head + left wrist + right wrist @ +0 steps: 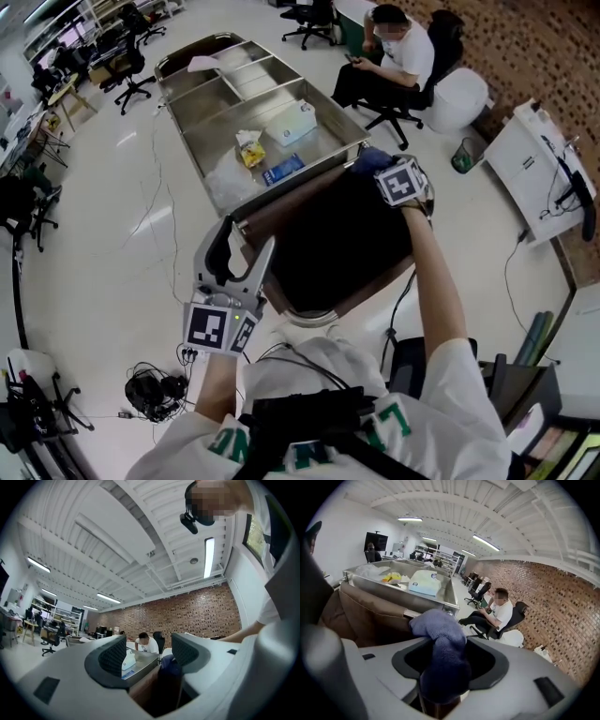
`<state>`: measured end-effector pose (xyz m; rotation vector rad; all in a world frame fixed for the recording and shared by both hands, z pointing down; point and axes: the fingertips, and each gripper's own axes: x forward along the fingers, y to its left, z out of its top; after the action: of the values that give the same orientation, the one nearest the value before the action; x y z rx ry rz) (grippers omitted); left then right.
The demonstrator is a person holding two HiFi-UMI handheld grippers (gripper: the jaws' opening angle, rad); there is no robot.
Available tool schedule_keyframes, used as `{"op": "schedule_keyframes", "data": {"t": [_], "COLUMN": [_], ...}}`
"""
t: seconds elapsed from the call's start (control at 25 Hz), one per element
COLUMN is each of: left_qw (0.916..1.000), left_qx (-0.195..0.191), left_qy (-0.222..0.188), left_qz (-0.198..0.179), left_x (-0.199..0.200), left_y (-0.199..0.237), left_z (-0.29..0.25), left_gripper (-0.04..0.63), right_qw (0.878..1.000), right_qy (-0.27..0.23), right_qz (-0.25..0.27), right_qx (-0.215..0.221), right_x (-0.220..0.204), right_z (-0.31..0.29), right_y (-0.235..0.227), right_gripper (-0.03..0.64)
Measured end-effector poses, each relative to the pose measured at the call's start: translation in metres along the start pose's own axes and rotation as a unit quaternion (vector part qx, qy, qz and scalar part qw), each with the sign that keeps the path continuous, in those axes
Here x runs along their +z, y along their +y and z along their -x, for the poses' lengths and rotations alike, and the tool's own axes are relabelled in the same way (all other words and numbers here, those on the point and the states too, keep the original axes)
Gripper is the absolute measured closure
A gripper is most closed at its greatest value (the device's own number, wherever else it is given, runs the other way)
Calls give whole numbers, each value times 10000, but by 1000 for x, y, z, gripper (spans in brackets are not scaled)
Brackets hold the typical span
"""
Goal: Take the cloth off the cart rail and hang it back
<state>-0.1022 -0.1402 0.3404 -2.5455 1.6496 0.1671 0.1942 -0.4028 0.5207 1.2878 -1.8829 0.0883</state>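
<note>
A dark blue cloth (368, 159) is bunched at the near right corner of the steel cart's rail (309, 173). In the right gripper view the cloth (440, 625) drapes down between the jaws with dark gaps on both sides, so the pads do not press on it. My right gripper (380, 169) is open around it, at the rail (410, 613). My left gripper (246, 246) is held lower left, beside the brown bag (328, 244) that hangs from the cart's end. It stands open (149, 654) with nothing between its fingers.
The cart's trays hold a yellow packet (248, 150), a blue packet (283, 169) and a white pack (291, 122). A person sits on an office chair (394, 56) beyond the cart. A bin (464, 155), a white desk (534, 169) and floor cables (155, 389) surround me.
</note>
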Motion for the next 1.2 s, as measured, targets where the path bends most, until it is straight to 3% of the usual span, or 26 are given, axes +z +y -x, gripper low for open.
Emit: {"op": "schedule_keyframes", "data": {"t": [0.12, 0.28, 0.44, 0.64, 0.84, 0.96, 1.04, 1.2], "left_qw": [10000, 10000, 10000, 9999, 9999, 9999, 9999, 9999], "left_qx": [21, -1, -48, -117, -120, -85, -53, -5], "left_qy": [23, 18, -10, -26, -43, -46, -50, -28], "left_qz": [21, 55, 80, 95, 104, 105, 94, 116], "left_x": [-1, -4, -4, -5, -5, -5, -6, -9], "left_y": [2, 3, 1, -5, -5, -3, -1, 2], "left_z": [0, -2, -4, -9, -10, -8, -8, -5], "left_gripper": [291, 291, 291, 291, 291, 291, 291, 291], "right_qw": [9998, 9990, 9900, 9606, 9079, 8796, 8710, 8649], "right_qy": [-154, -387, -1288, -2617, -3942, -4452, -4599, -4693], "right_qz": [-93, -224, -568, -890, -1243, -1427, -1467, -1562], "right_qx": [65, 99, 89, 303, 703, 877, 912, 853], "right_x": [5, 7, 25, 63, 98, 105, 105, 98], "right_z": [5, 17, 46, 112, 198, 234, 247, 259], "right_y": [-2, 0, -1, 17, 60, 88, 104, 125], "right_gripper": [309, 304, 302, 304, 305, 307, 307, 308]}}
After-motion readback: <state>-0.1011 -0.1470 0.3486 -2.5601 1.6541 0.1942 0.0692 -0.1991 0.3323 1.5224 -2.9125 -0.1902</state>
